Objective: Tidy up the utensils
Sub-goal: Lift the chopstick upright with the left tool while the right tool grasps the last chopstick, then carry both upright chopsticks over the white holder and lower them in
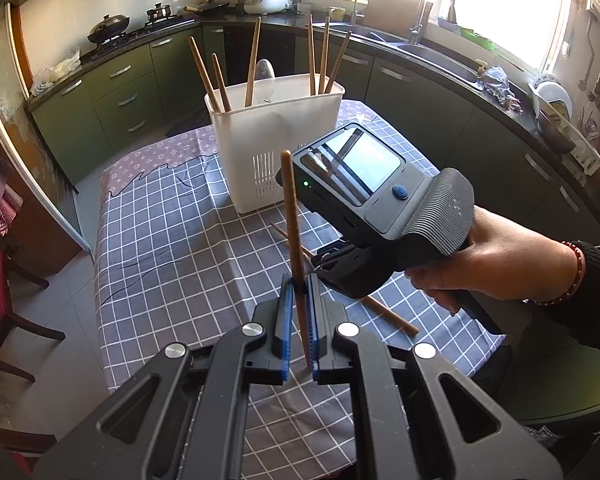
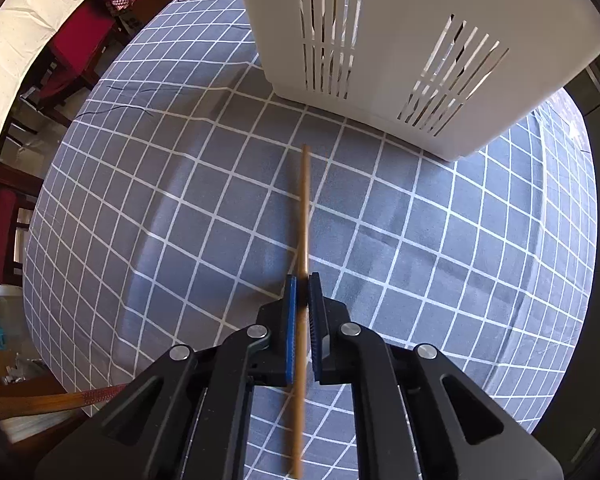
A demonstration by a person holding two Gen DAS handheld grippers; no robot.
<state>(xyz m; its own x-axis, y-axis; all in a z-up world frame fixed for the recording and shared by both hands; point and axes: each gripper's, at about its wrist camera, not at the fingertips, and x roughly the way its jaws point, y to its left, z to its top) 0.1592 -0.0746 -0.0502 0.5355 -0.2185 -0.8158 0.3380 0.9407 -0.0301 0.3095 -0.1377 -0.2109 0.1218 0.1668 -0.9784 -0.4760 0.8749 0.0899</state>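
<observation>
Chopsticks are your cargo: your left gripper (image 1: 299, 292) pinches one dark chopstick (image 1: 291, 216) upright, ready to drop tip-down into the white slotted holder (image 1: 276, 136) at twelve o'clock, while your right gripper (image 2: 302, 292) clamps a lighter chopstick (image 2: 305, 208) low over the checked tablecloth (image 2: 140, 200).

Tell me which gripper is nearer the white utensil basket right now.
Right. The right gripper, shut on a chopstick, sits low near the white utensil basket base. The left gripper, clamping its own chopstick, is farther back.
</observation>
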